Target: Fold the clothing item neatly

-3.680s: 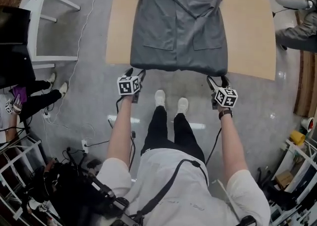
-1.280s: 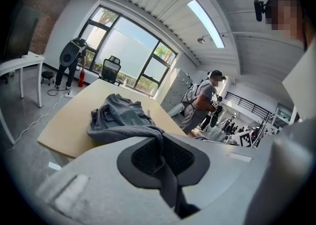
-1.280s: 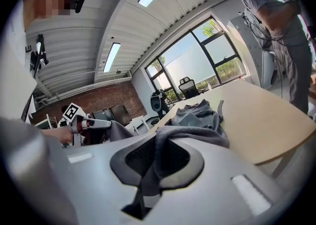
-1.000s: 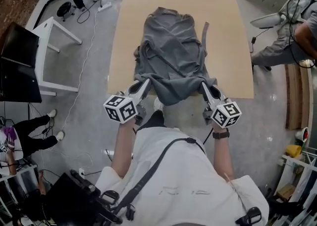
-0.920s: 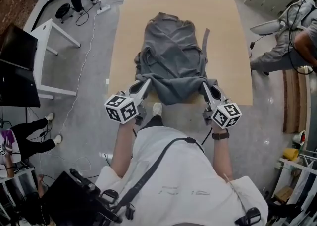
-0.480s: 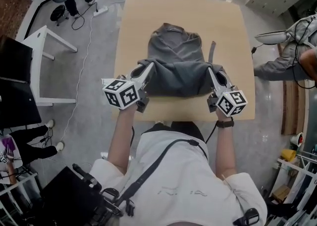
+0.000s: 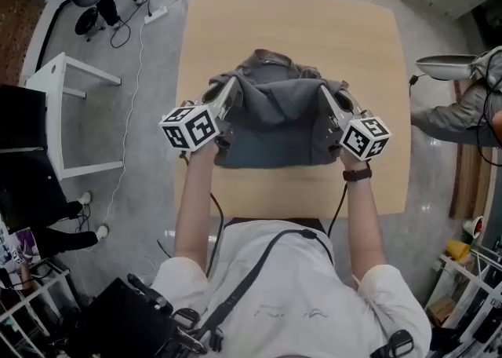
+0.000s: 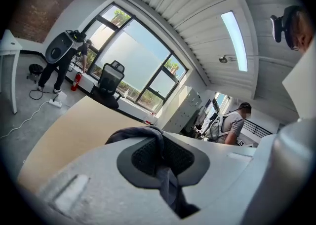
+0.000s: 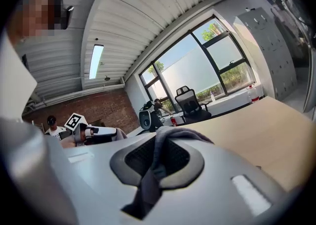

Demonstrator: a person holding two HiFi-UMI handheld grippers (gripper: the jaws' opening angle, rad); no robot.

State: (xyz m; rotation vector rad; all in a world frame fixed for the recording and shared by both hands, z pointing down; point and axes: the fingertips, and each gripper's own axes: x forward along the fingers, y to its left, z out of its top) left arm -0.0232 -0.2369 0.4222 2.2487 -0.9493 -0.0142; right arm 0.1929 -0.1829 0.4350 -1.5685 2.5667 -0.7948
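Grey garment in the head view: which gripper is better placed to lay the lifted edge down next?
Neither: the left gripper and right gripper are each shut on one end of the grey garment's lifted edge, level with each other above the table. Likely both lower together.

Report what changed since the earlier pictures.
The left tongs and right tongs carried the near hem of the grey fabric garment from the near edge of the tan wooden table toward its collar, doubling it over. Both stayed shut on the hem; the collar end stayed put.
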